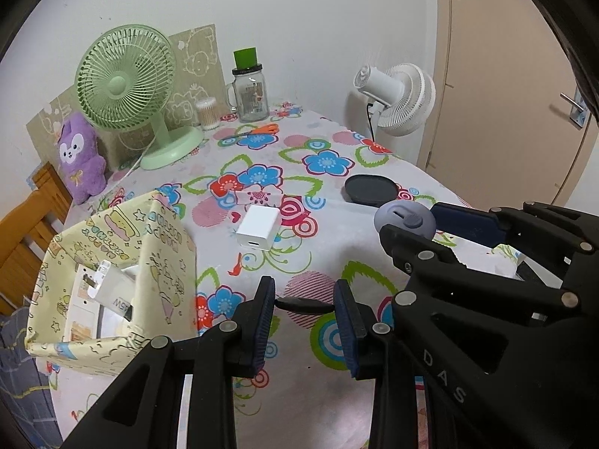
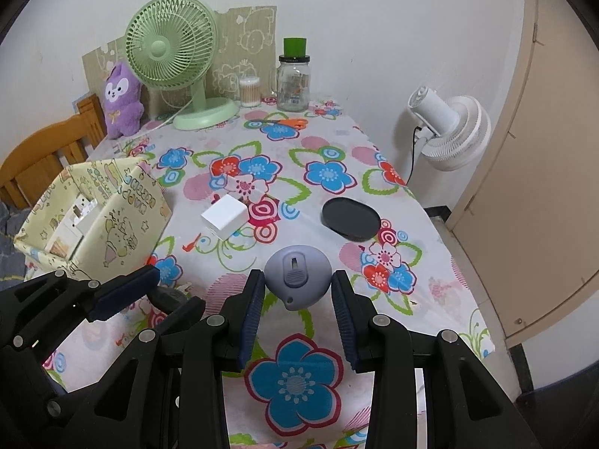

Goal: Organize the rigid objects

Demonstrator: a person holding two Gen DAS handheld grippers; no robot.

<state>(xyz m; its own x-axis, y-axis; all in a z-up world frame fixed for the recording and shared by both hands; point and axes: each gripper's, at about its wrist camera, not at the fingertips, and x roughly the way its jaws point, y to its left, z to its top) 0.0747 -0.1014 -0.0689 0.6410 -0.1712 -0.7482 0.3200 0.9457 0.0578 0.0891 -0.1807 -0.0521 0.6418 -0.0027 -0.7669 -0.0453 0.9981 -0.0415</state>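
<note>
Both jaws pinched loads: right gripper (image 2: 295, 292) a lilac device (image 2: 297, 275), left gripper (image 1: 304, 305) a flat black piece (image 1: 303, 305). White charger (image 1: 258, 227) and black disc (image 1: 370, 190) lay beyond; patterned box (image 1: 112, 280) left of charger.

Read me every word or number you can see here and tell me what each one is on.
"DAS": raised letters on the black frame of the right gripper.
"5W", partly hidden: on a white charger in the patterned box.
Glass jar label: too blurred to read.
Box print: unreadable.
</note>
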